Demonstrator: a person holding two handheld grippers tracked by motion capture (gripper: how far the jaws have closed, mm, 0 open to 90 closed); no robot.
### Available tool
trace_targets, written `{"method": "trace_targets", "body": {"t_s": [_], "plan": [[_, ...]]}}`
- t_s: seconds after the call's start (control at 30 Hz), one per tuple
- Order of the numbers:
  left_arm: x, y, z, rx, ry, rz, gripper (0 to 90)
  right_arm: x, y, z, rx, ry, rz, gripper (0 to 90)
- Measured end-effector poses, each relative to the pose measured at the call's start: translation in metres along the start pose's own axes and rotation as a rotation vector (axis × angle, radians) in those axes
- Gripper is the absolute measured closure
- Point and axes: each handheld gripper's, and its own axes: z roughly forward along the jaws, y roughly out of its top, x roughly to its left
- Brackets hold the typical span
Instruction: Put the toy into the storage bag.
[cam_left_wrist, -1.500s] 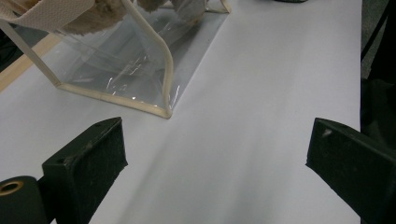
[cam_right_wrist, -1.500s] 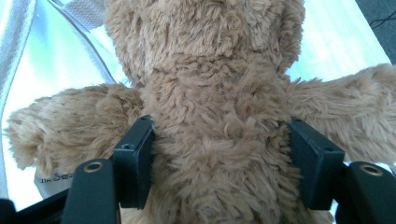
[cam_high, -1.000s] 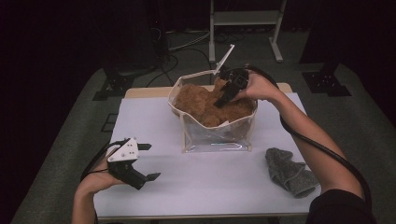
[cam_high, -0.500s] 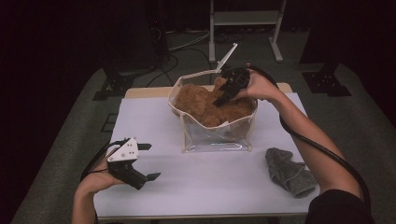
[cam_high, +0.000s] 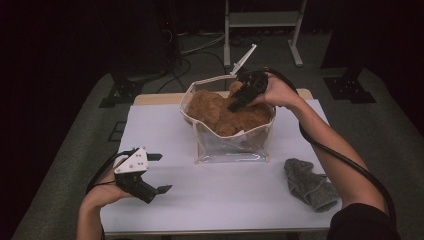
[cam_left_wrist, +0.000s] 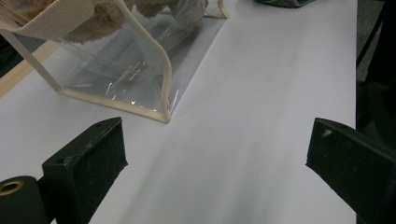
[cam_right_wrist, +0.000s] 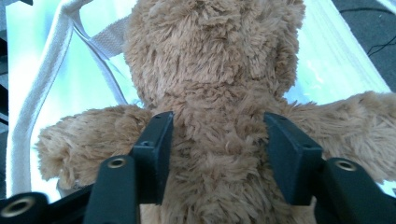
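The bear (cam_right_wrist: 219, 116) lies inside the clear bag (cam_high: 230, 145), filling its top, and the right gripper (cam_high: 240, 97) reaches down into the bag's mouth from the far right corner. In the right gripper view the bear sits squarely between the jaws: its body runs straight ahead from them, head at the far end, one arm out to each side of the jaws. They have just been closing and now press into the plush at the neck, so the right gripper holds the bear. The left gripper (cam_high: 150, 175) hovers over the table (cam_high: 225, 200) well to the near left of the bag, jaws wide and empty. A grey cloth (cam_high: 310, 184) lies just right of the bag, nearer the table's front edge. My read: lifting the bear out falls to the right hand
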Motion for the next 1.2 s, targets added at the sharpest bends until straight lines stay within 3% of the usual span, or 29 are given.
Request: {"method": "trace_targets", "body": {"t_s": [0.1, 0.23, 0.33, 0.5, 0.6, 0.77, 1.2], "plan": [[0.0, -0.001, 0.001, -0.002, 0.001, -0.003, 3.9, -0.001, -0.002, 0.004, 0.017, -0.007, 0.0, 55.2], [0.0, -0.001, 0.001, 0.005, -0.002, 0.0, 3.9, -0.003, -0.009, 0.02, 0.108, -0.023, 0.009, 64.3], [0.001, -0.002, 0.0, 0.006, 0.001, -0.003, 3.9, -0.006, -0.011, 0.024, 0.103, -0.008, 0.03, 65.4], [0.0, -0.001, 0.001, 0.006, 0.001, -0.001, 3.8, -0.004, -0.008, 0.027, 0.146, -0.028, 0.031, 63.9], [0.0, -0.001, 0.001, 0.003, 0.0, -0.006, 3.9, -0.003, -0.003, 0.02, 0.125, -0.032, 0.02, 59.7], [-0.001, 0.0, 0.001, 0.004, -0.002, 0.002, 3.9, 0.002, 0.009, 0.009, 0.055, -0.017, 0.008, 65.0], [-0.001, -0.002, -0.001, 0.0, 0.0, -0.002, 3.9, -0.003, -0.001, 0.045, 0.198, -0.021, 0.035, 72.3]]}}
